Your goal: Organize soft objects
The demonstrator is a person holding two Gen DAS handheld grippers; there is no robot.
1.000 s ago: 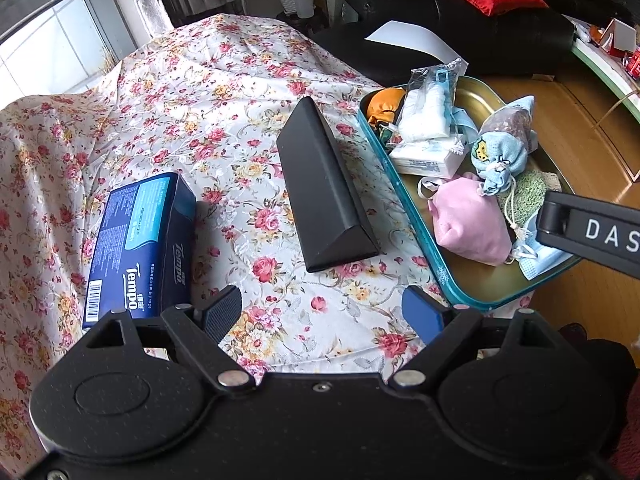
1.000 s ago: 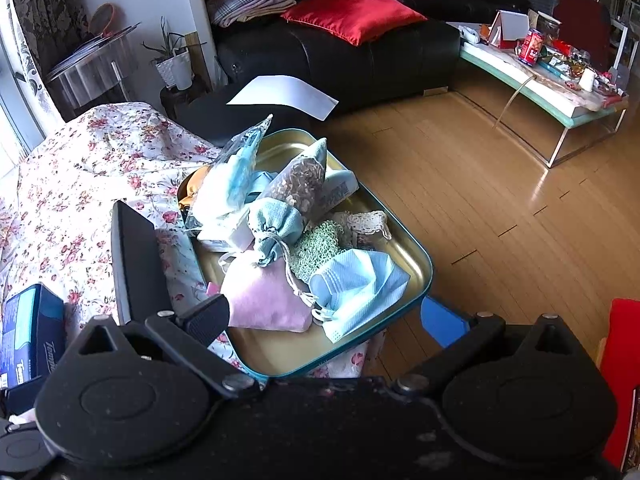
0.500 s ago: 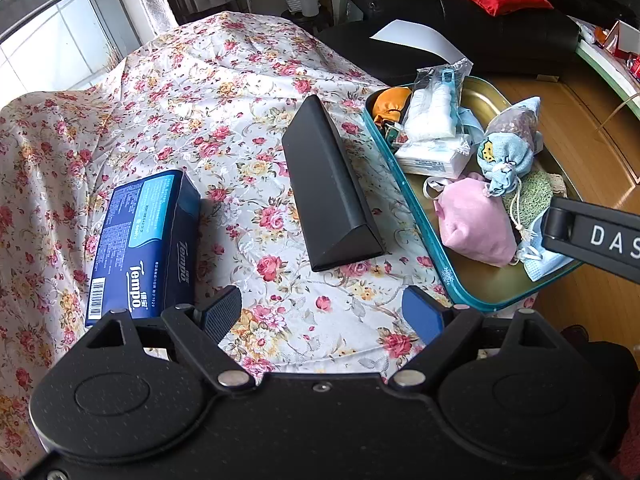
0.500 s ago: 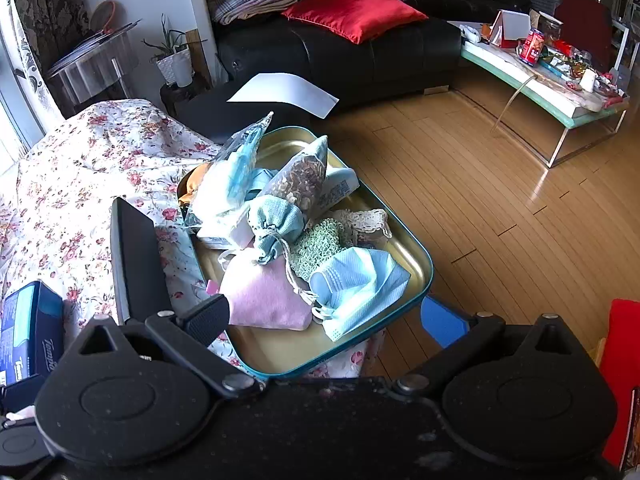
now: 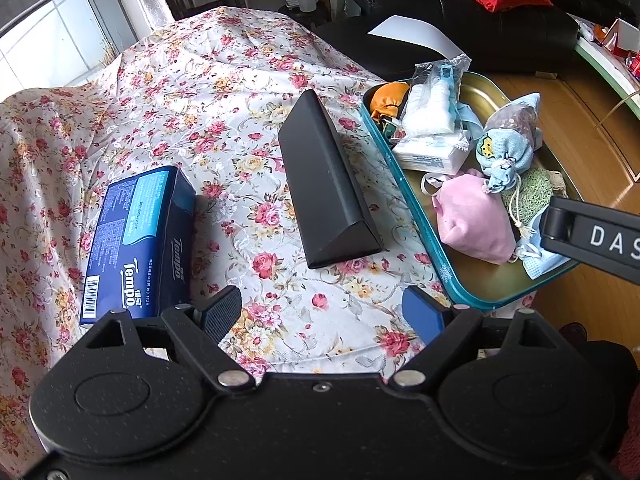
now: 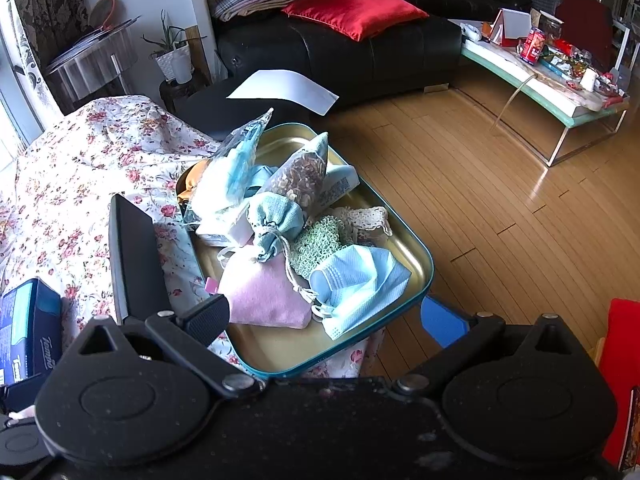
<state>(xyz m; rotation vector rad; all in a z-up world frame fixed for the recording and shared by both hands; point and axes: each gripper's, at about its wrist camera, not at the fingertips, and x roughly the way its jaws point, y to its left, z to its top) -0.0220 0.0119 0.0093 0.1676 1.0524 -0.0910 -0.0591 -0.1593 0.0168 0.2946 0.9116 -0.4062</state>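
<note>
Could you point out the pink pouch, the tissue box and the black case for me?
pink pouch (image 5: 474,222): left wrist view, middle.
tissue box (image 5: 138,236): left wrist view, top face.
black case (image 5: 326,188): left wrist view, sloping side.

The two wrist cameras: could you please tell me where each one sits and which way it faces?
Left wrist: sits behind the open left gripper, looks down over the flowered cloth, tissue box and black case; the right gripper's arm shows at right.
Right wrist: sits behind the open right gripper, faces the tray of soft things, with wood floor and sofa beyond.
Shared: tray, pink pouch, black case, tissue box.
</note>
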